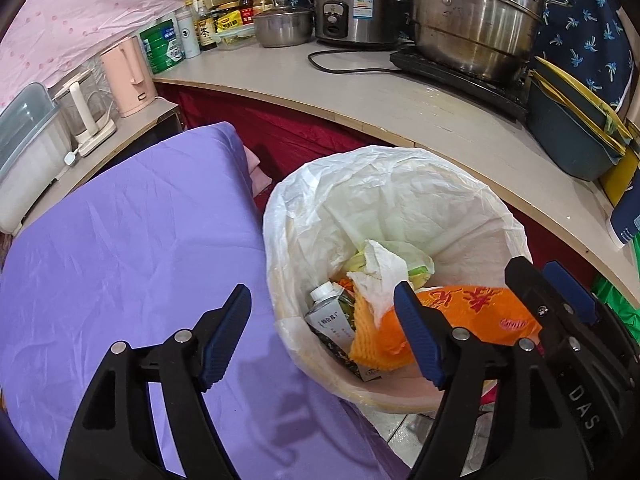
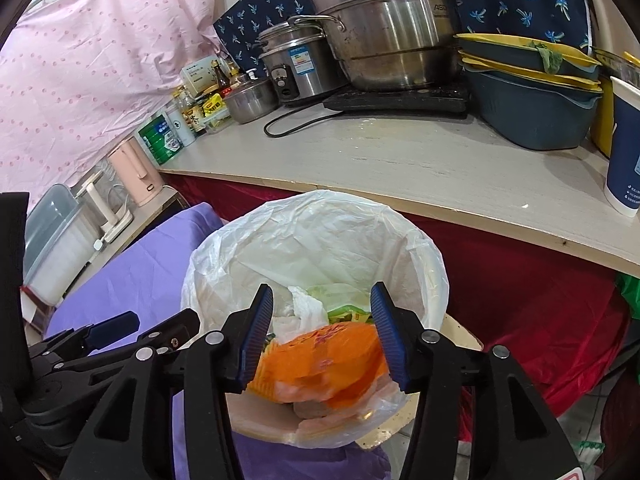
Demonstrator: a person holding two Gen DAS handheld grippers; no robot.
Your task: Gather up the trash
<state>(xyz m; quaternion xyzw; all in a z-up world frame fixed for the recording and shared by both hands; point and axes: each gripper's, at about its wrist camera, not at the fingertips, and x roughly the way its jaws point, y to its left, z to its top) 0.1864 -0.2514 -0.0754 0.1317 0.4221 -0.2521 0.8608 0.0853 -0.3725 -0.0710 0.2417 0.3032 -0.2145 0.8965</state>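
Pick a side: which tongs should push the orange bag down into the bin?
Right, probably. The right tongs are open directly over the orange bag in the lined bin. The left tongs are also open but straddle the purple cloth and the bin's rim.

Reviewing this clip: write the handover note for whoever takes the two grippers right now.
Left gripper: open, empty, over the purple cloth beside the bin.
Right gripper: open above the white-lined trash bin; orange printed plastic bag sits between its fingers, contact unclear.
Done: white crumpled tissue, small grey drink carton and the orange bag are in the bin.
Left: no loose trash visible on the cloth; check elsewhere.
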